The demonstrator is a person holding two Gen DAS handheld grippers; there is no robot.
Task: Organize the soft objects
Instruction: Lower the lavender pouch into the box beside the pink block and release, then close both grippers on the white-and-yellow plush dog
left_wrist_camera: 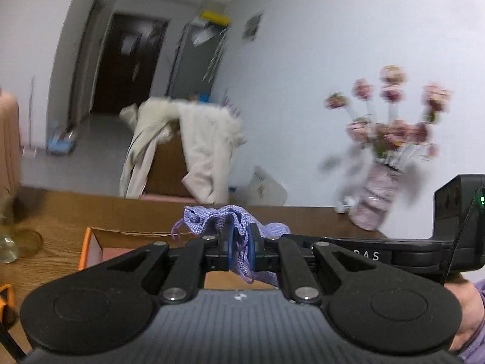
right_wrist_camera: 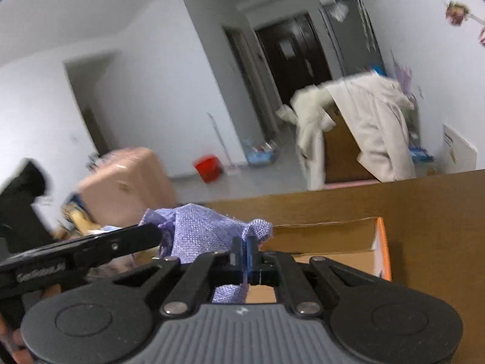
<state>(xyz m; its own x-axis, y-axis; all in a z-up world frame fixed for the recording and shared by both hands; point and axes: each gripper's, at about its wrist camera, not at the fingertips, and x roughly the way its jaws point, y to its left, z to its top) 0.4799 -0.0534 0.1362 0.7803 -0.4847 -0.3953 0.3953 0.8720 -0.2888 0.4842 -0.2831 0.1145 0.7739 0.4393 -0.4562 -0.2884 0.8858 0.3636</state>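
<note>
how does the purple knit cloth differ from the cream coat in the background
The purple knit cloth is a coarse lilac weave, bunched up; the cream coat is smooth, pale and hangs in long folds. The cloth is pinched by the left tongs and the right tongs above the cardboard box; the coat is draped over brown furniture across the room. Both are soft fabric.

White walls all round, grey floor, dark brown door at the end of a hallway. Pale coats draped over a brown cabinet, pink suitcase and red bucket on the floor. Wooden table in front, with blurred pink flowers in a vase.
</note>
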